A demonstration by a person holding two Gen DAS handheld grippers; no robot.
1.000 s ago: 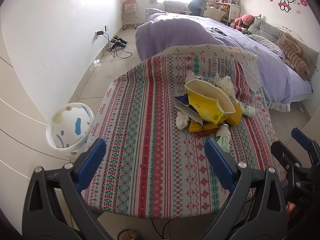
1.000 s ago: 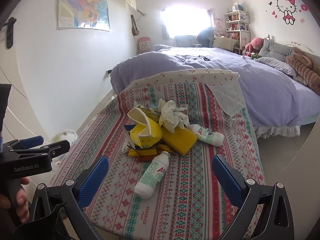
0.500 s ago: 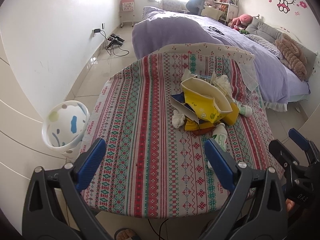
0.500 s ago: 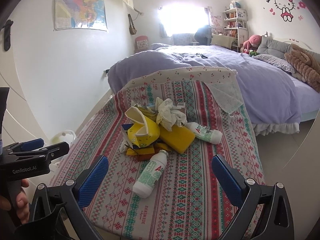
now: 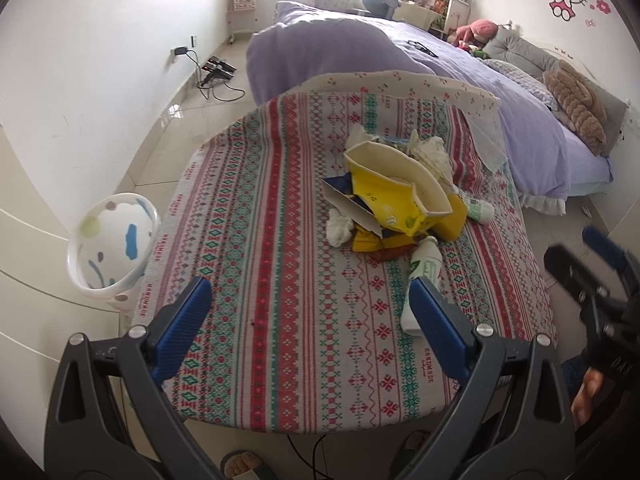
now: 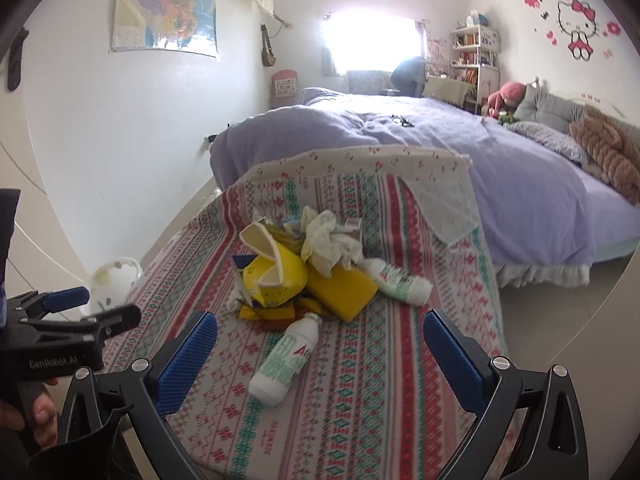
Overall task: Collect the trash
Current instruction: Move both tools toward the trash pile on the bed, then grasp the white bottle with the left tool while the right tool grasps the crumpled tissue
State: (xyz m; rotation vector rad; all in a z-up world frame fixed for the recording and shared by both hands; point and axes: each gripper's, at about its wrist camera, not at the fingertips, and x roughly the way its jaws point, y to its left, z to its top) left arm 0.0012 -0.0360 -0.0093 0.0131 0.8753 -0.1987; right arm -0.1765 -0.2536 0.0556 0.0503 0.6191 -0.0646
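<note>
A heap of trash lies on the patterned table [image 5: 280, 280] [image 6: 400, 380]: a yellow paper bag [image 5: 396, 192] [image 6: 276, 272], crumpled tissues [image 5: 340, 226] [image 6: 328, 240], a yellow sponge-like block [image 6: 344, 292], and two white bottles with green labels [image 6: 286, 358] [image 6: 396, 278]. The nearer bottle [image 5: 424, 276] lies towards the table's front. My left gripper [image 5: 308, 308] hangs open over the front of the table, nothing between its fingers. My right gripper [image 6: 320, 344] is open too, above the near bottle.
A white bin with coloured spots [image 5: 112, 244] [image 6: 114, 280] stands on the floor left of the table. A purple bed [image 5: 400, 60] lies behind. A charger and cables [image 5: 216, 72] rest by the left wall. Someone's sandalled feet [image 5: 244, 464] show below the table edge.
Both views have drifted slightly back and up from the table; the trash heap sits a little further away. Both grippers remain open and hold nothing.
</note>
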